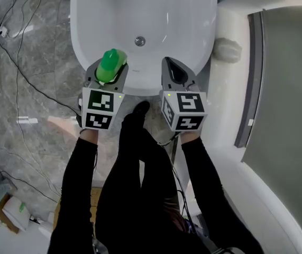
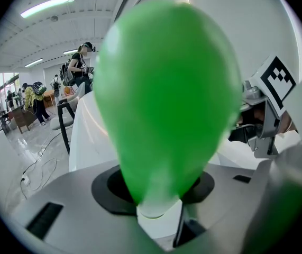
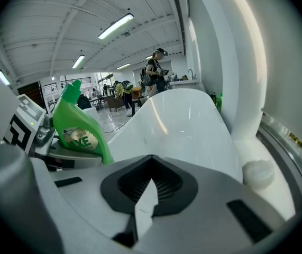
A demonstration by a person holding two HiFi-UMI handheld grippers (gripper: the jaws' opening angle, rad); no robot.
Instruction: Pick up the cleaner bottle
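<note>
Seen from the head view, both black-sleeved arms reach forward and down over the near rim of a white bathtub (image 1: 140, 9), each hand hidden behind its marker cube. The left hand-held gripper (image 1: 110, 71) grasps the green cleaner bottle (image 1: 112, 62), which is lifted above the tub's rim at about 11 o'clock from the person's shoe (image 1: 140, 108). The right hand-held gripper (image 1: 173, 69) sits level with it at 3 o'clock, well apart, clenched to a point and empty. The tub drain (image 1: 139, 41) lies at 12 o'clock between the two. The left gripper view is nearly filled by the bottle (image 2: 166, 99), its narrow end wedged between the spread jaws of that hand-held gripper (image 2: 158, 202). At 3 o'clock it also catches the other tool's marker cube (image 2: 275, 78). Only the right gripper view shows the bottle's label side (image 3: 79, 128), at 9 o'clock. Its own hand-held gripper (image 3: 146, 197) has the jaws together with nothing in them. Both gripper views open onto a large hall beyond the tub, with people standing (image 3: 154, 70). A raised white ledge (image 1: 230, 89) with a round white knob (image 1: 227, 49) borders the tub at 3 o'clock. Marble floor (image 1: 29, 62) crossed by a cable (image 1: 18, 73) spreads out at 9 o'clock.
</note>
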